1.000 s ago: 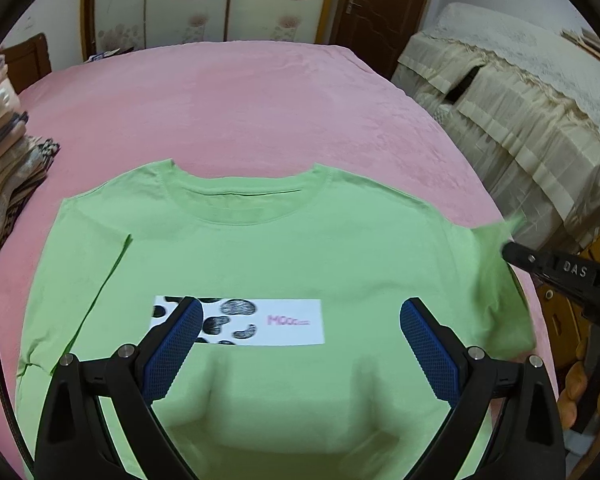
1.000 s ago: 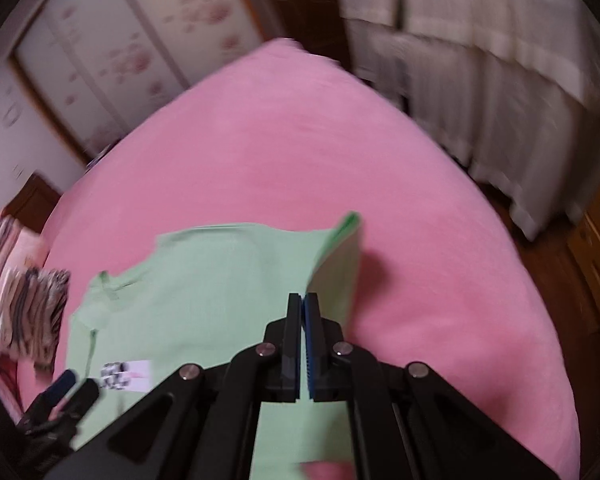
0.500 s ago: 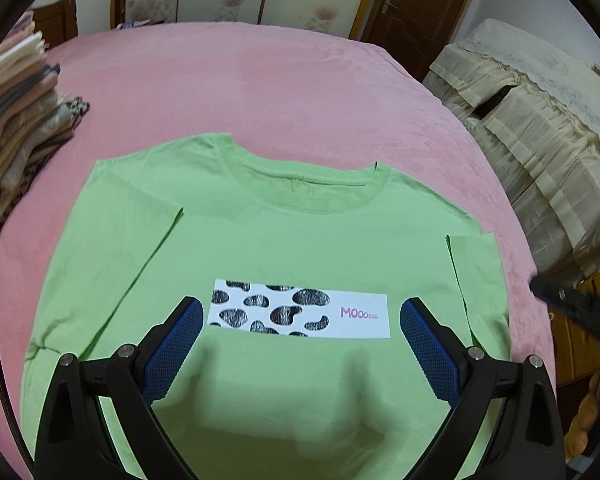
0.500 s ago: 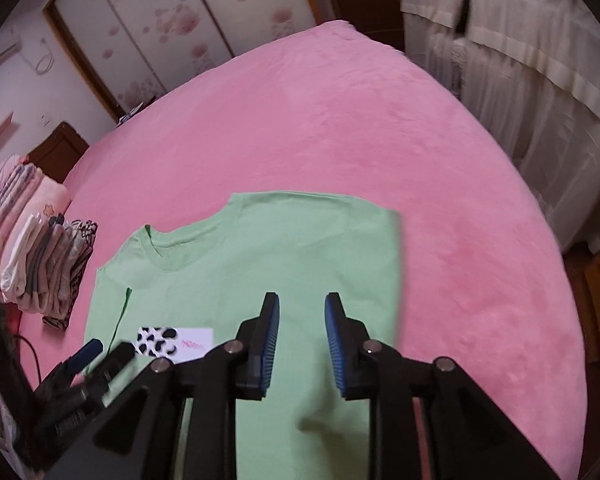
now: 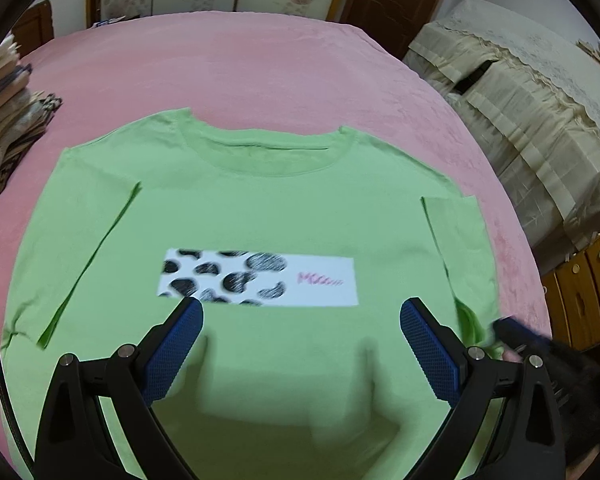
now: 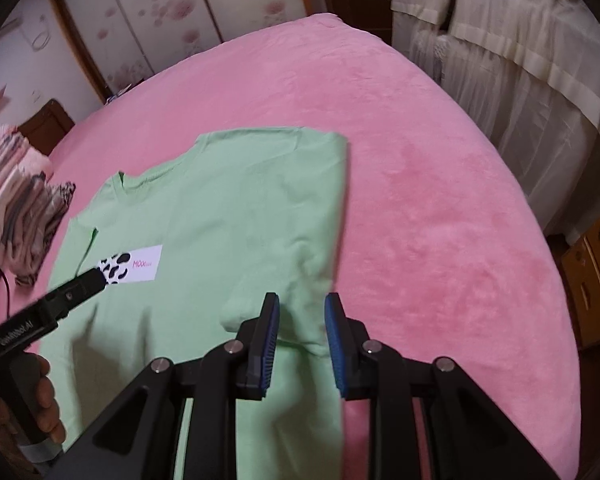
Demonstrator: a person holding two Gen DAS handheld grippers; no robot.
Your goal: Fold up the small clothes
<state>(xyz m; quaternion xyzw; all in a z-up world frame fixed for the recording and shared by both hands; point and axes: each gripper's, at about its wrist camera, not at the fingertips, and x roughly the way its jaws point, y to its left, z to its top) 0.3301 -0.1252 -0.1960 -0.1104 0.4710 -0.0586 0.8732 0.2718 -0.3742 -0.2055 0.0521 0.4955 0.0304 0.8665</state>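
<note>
The green T-shirt (image 5: 284, 208) is lying flat, print side up, on the pink bedspread (image 5: 260, 68), both sleeves already folded in. Nearest me, the left gripper (image 5: 300, 320) is hanging over the hem end with its jaws wide apart, holding nothing. The right gripper (image 6: 302, 316) is sitting at the shirt's right edge, jaws a little apart, pads not pressing the fabric. It's looking light, floppy and wrinkle-prone, so I'd pinch the hem corners. Farther off, a stack of folded clothes (image 5: 12, 120) is waiting.
</note>
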